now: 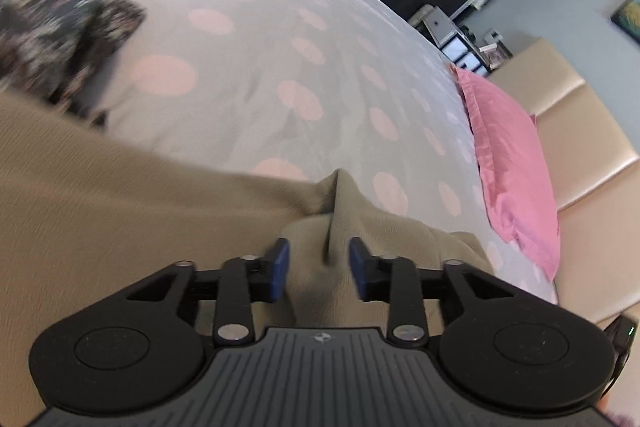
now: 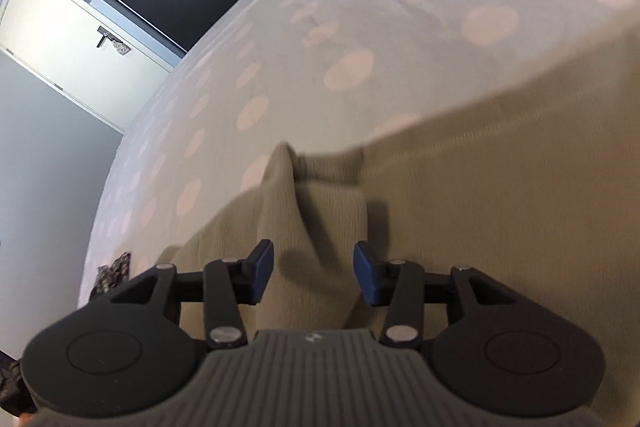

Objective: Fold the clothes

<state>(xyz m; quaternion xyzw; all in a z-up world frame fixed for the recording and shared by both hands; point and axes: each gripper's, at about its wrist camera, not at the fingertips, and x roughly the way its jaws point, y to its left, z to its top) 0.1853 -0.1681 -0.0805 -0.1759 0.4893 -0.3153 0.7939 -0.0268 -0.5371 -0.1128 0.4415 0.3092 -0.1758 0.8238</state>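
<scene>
Left wrist: khaki garment stretches sideways — ridge between open claw.

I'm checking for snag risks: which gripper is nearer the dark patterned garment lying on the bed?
Left, as far as I can judge. The dark patterned garment lies just beyond the beige cloth under the left gripper; from the right gripper it is only a small patch far off.
</scene>
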